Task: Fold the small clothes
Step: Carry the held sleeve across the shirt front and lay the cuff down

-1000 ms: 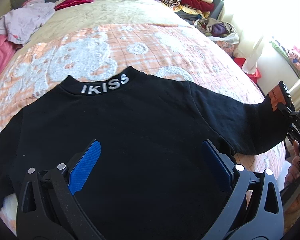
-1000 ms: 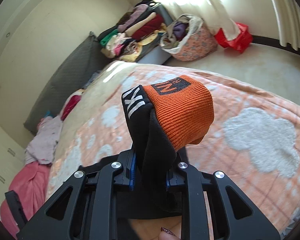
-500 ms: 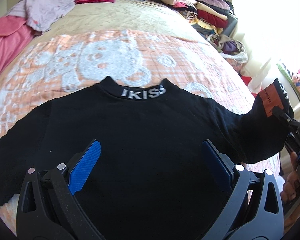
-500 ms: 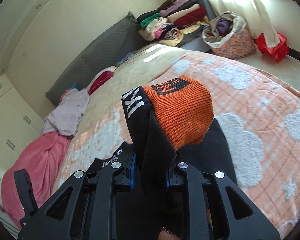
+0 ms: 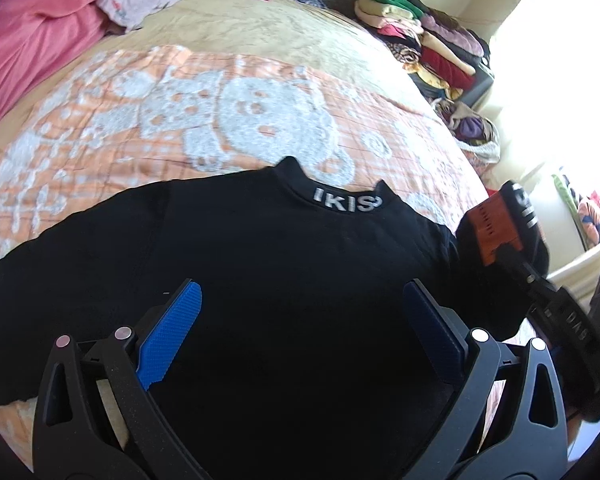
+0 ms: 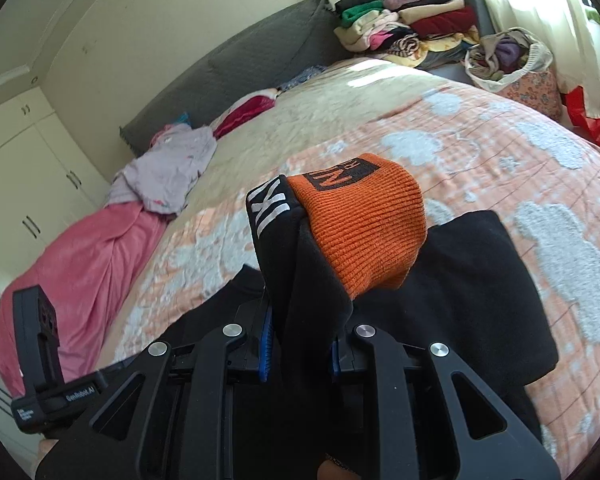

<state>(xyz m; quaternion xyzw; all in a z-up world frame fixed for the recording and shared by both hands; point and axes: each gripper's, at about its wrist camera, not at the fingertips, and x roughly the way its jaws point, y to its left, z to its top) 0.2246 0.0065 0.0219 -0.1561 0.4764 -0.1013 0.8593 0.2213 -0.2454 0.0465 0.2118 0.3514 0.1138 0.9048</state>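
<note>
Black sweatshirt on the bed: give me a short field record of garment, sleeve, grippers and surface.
garment: black sweatshirt, spread flat, collar lettering facing up
sleeve: orange cuff lifted off the bed
right gripper: shut on the sleeve just below the cuff
left gripper: open above the sweatshirt body, holding nothing
surface: orange patterned bedspread

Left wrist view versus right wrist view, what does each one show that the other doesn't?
Only the left wrist view shows the collar lettering and the open left tongs over the black sweater. Only the right wrist view shows the white cabinets and the right tongs from behind, shut on the sleeve. Both share the orange cuff, the bed and the stacked clothes.
</note>
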